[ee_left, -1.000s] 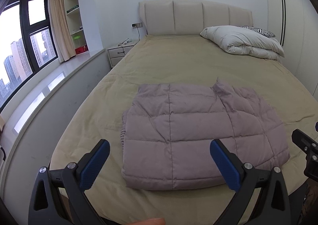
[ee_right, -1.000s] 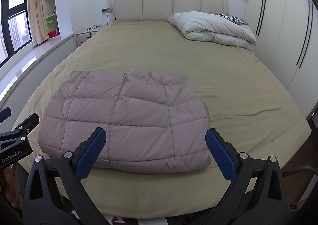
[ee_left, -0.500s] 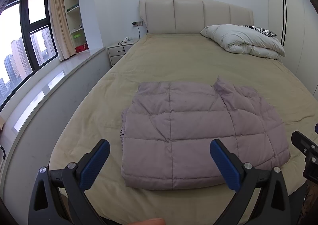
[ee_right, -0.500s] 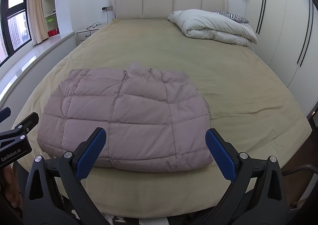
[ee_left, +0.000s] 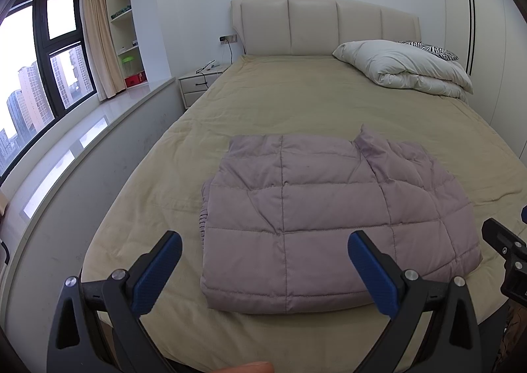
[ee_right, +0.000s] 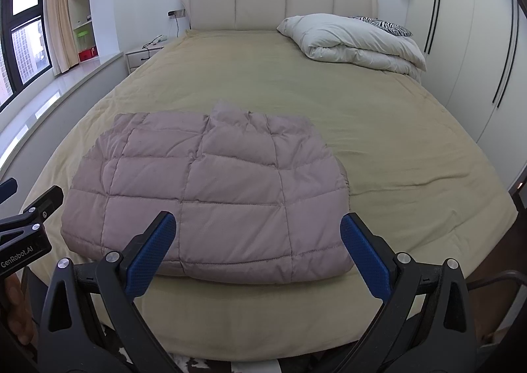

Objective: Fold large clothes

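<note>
Jacket (ee_left: 332, 221) lies folded near the foot of the bed (ee_left: 296, 102), both tools, left (ee_left: 263, 269) and right (ee_right: 257, 249), released above its near edge, so only smoothing its corners would improve the fold.

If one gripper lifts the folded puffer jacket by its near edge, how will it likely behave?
The puffer jacket is quilted and puffy, so probably light for its bulk. It looks soft and layered, so it would likely sag and start unfolding. Its smooth shell may slide easily on the bedspread.
</note>
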The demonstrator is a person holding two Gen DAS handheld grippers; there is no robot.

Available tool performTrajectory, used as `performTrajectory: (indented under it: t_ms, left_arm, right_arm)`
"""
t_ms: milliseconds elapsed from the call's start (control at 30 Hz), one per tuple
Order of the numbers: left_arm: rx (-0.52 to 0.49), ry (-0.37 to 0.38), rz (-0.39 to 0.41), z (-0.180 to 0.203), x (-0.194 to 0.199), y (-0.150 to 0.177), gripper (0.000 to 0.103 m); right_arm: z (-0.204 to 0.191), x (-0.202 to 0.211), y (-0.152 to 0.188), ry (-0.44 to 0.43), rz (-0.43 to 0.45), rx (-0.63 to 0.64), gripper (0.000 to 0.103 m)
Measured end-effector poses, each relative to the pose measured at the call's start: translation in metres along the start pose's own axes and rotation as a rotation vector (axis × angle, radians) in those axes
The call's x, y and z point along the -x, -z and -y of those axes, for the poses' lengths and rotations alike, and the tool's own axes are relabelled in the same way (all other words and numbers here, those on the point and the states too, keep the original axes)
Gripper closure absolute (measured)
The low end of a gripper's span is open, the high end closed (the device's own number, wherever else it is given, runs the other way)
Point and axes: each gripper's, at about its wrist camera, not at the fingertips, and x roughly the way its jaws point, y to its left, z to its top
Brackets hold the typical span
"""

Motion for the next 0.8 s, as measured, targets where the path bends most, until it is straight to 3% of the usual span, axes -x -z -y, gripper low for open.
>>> performTrajectory:
  t_ms: [800]
  left_arm:
    - [0.001,0.001,-0.002,0.0001,-0.0004,0.0009,0.0]
  right_arm:
    - [-0.0041,-0.0035,0.0032,-0.003,-0.008,-0.004,0.001]
